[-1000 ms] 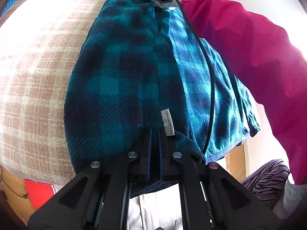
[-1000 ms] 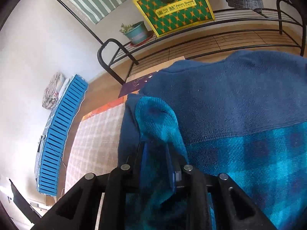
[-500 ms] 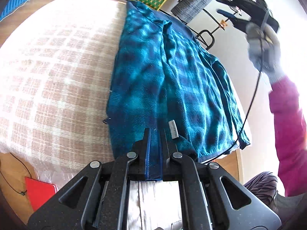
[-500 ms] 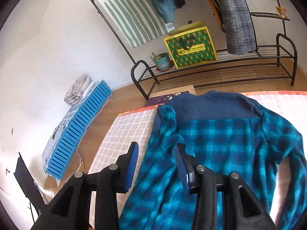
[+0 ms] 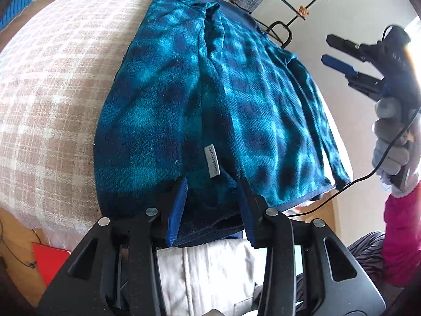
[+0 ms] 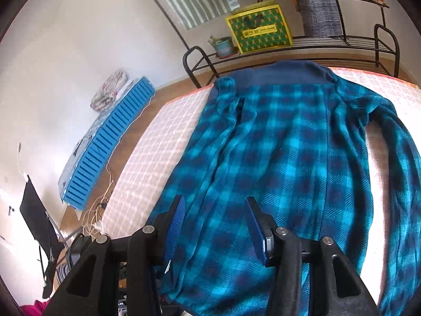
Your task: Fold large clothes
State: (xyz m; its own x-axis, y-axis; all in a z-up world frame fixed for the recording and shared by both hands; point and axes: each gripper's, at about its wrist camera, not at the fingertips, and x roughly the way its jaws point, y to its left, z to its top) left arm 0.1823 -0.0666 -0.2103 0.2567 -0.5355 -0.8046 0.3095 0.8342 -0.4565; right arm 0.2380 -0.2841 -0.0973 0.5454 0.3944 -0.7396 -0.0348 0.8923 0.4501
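With plaid fleece shirt [image 5: 215, 84] lying mid-frame on checked blanket [image 5: 52, 84], left gripper [image 5: 213, 200] jaws just opening, hem loose between; right gripper [image 6: 215, 226] opening, empty, hovering. Next: flatten folded side, square hem before regrasping.

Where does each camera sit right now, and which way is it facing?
Left wrist: on the left gripper at the near hem of the plaid shirt, looking along the bed toward the clothes rack; the right gripper and gloved right hand show.
Right wrist: on the right gripper, above the shirt, facing the rack.
Shared: shirt, bed, rack, yellow-green bag.
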